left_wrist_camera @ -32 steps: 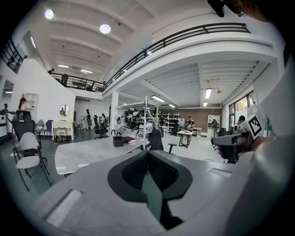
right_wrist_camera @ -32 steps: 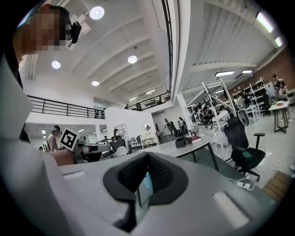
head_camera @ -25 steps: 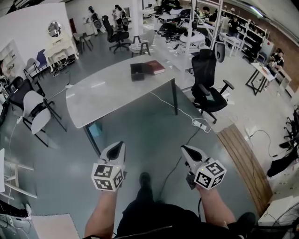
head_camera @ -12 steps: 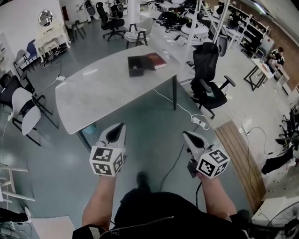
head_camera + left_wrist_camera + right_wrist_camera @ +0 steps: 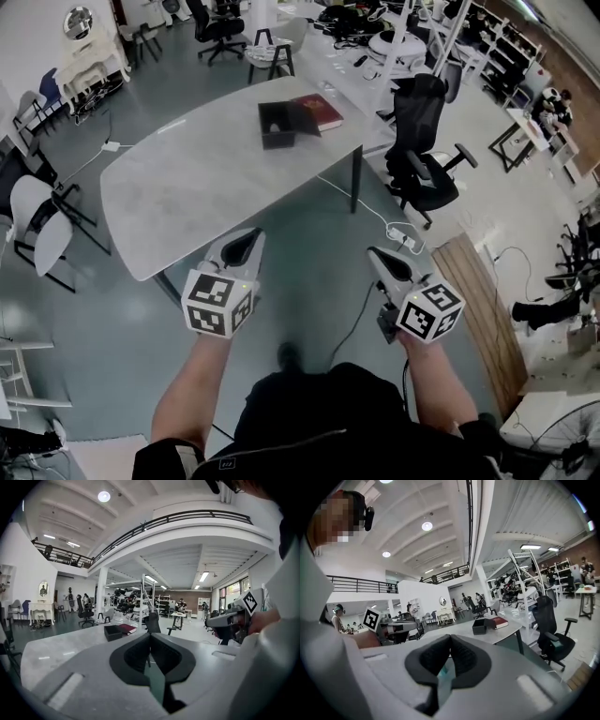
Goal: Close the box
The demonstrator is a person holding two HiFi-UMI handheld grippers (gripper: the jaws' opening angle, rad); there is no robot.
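Head view: the box (image 5: 277,125) sits open by the worktop's (image 5: 178,197) far edge, with bare surface before it. The left tongs (image 5: 250,238) at the near edge and the right tongs (image 5: 375,255) over the floor are both closed and empty.

The small black square box (image 5: 277,125) with its dark red lid (image 5: 319,112) lying open beside it sits on the table far out ahead of both claws. From the head view its inside is just a dark hole, so I can't tell what's in there. In both gripper views it's tiny, no detail at all.

One dark shoe (image 5: 289,354) shows behind and between the left claw (image 5: 251,236) and right claw (image 5: 375,253) – the other foot is covered by the person's body, which the bottom edge cuts off. A white plastic chair (image 5: 33,220) way off to the left claw's outer side is clipped by the frame edge. People far beyond the claws are too small to make out.
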